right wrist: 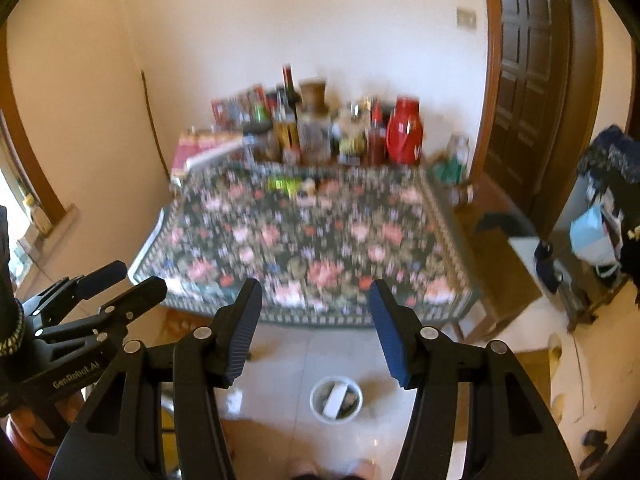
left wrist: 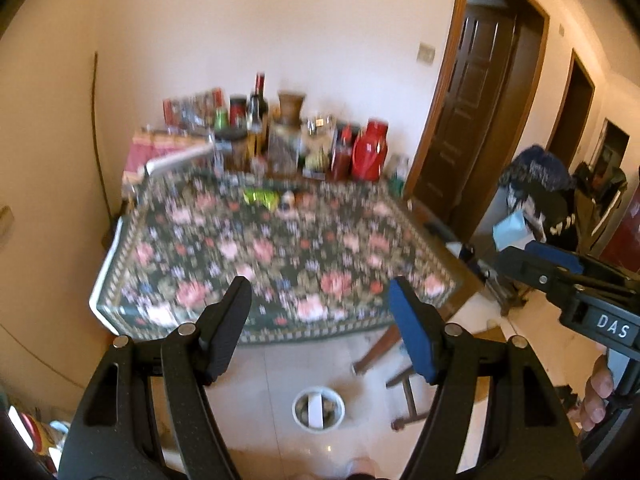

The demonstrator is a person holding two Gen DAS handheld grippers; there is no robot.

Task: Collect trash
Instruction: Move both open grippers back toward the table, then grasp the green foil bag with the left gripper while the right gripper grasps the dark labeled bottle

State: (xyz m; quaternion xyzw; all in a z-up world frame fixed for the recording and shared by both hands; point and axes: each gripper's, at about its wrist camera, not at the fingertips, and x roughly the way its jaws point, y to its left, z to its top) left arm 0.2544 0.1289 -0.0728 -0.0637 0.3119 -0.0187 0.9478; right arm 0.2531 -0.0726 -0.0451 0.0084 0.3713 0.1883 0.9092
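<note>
The left claw [left wrist: 320,300] filled the foreground of its own view, its fingers standing apart with nothing between them, and the right claw [right wrist: 316,304] stood likewise apart and empty in its view; each also showed at the edge of the other's picture. Below and between the fingers, on the pale tiled floor [left wrist: 280,360], stood a small white bin [left wrist: 318,408], round and open at the top; inside it lay a white flat piece propped across the middle and some darker, greyish scraps around it, too blurred to name. The bin sat on the floor just in front of the near edge of the bench [left wrist: 120,312], which was covered with a dark floral cloth [left wrist: 280,252]. Near the far side of the cloth lay a bright green wrapper [left wrist: 262,197] and, just beside it, a small pale round thing that could not be made out. Along the wall at the back of the bench stood a crowd of bottles and jars: a tall dark bottle with a red cap [left wrist: 258,100], a clear jar with dark contents [left wrist: 285,148], a red sauce bottle [left wrist: 343,156] and a red flask [left wrist: 370,150]. A dark wooden door [left wrist: 468,100] stood to the right.
</note>
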